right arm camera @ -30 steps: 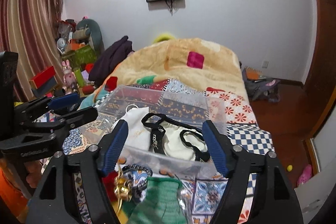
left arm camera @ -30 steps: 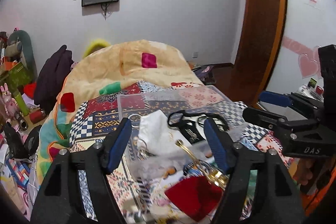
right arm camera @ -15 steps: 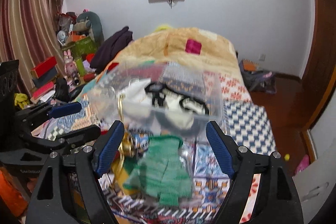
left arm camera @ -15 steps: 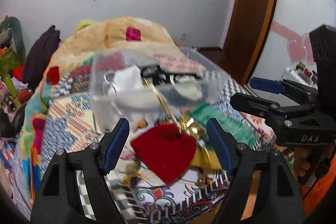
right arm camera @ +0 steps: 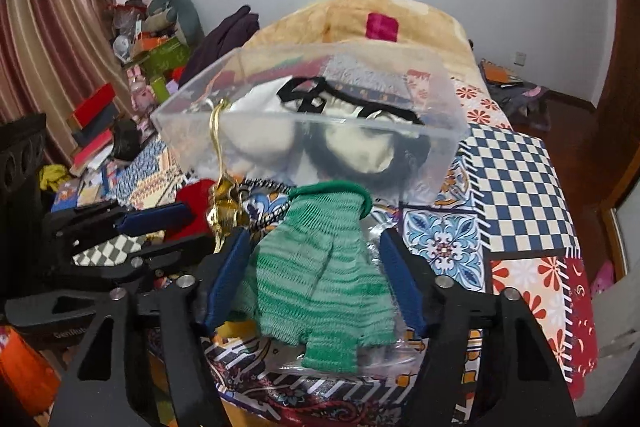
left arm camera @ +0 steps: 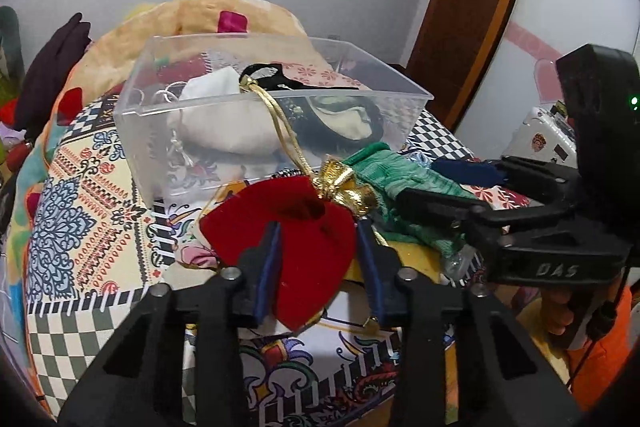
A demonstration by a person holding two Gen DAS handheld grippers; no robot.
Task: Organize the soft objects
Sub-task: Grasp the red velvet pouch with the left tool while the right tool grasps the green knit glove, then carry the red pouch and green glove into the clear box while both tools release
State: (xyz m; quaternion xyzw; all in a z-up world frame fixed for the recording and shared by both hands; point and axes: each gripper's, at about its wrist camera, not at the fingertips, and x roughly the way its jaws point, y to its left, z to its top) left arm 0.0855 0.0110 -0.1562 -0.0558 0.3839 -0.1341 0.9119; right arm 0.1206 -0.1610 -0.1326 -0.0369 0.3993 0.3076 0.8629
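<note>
Both grippers are seen low over a bed covered by a patterned quilt (left arm camera: 92, 227). On the left gripper (left arm camera: 316, 247), the blue-padded fingers (left arm camera: 267, 267) are drawn in narrow on either side of a red velvet pouch (left arm camera: 288, 239), with the pads pressed against the cloth. On the right gripper (right arm camera: 316, 267), the fingers are set closely around a green knitted glove (right arm camera: 320, 275) wrapped in clear plastic; whether a firm pinch is made on it cannot be told. In the left view the glove is seen just right of the pouch, with the right gripper reaching in from the right. A gold pouch (left arm camera: 344, 187) with a gold cord (left arm camera: 284, 123) lies between the red pouch and the glove, touching both; its cord is draped over the near wall of a clear plastic box (left arm camera: 160, 107). The box stands just beyond the grippers on the quilt. Inside it a white cloth bag (left arm camera: 212, 87) and black straps (right arm camera: 320, 95) are held. A peach blanket (right arm camera: 400, 11) is heaped at the far end of the bed.
</note>
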